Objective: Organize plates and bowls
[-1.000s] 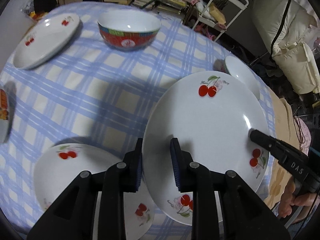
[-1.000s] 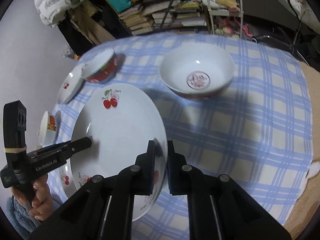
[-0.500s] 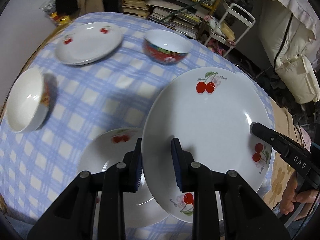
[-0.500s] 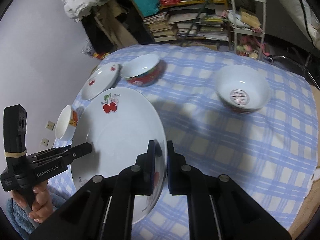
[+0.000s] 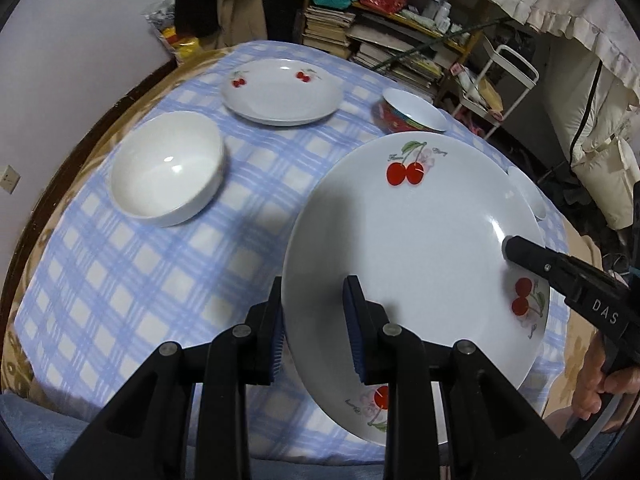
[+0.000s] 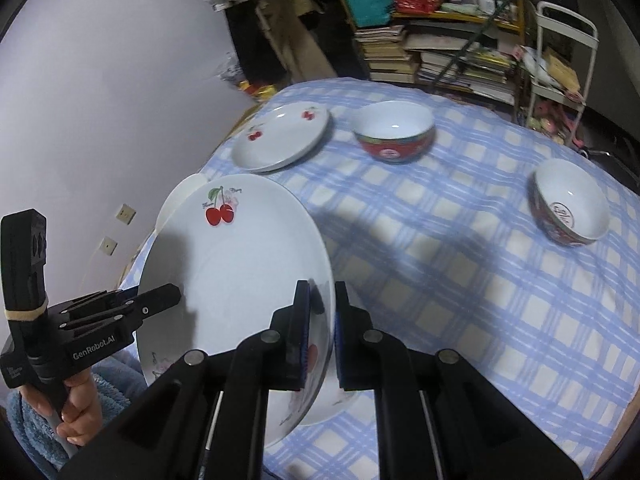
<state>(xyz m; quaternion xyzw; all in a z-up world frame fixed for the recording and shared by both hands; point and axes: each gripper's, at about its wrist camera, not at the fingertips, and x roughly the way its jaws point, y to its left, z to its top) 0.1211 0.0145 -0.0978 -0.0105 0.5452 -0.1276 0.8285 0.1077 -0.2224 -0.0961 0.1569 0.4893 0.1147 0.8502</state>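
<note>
Both grippers hold one large white cherry plate (image 5: 416,236) above the table; it also shows in the right wrist view (image 6: 240,264). My left gripper (image 5: 314,320) is shut on its left rim. My right gripper (image 6: 322,320) is shut on its right rim and shows as a black finger in the left wrist view (image 5: 560,272). A second cherry plate (image 5: 282,92) lies at the far side. A white bowl (image 5: 168,168) sits at the left. A red-patterned bowl (image 6: 394,132) and another patterned bowl (image 6: 570,202) stand on the cloth. The held plate hides what lies under it.
The round table carries a blue checked cloth (image 6: 460,280). Behind it stand stacks of books (image 6: 452,60) and a white metal cart (image 6: 560,52). A wall (image 6: 100,80) is on the left. A plate edge (image 6: 328,412) peeks out under the held plate.
Both grippers have lifted the large plate higher and drawn it back toward the near edge. The plate that lay under it has dropped out of the left wrist view.
</note>
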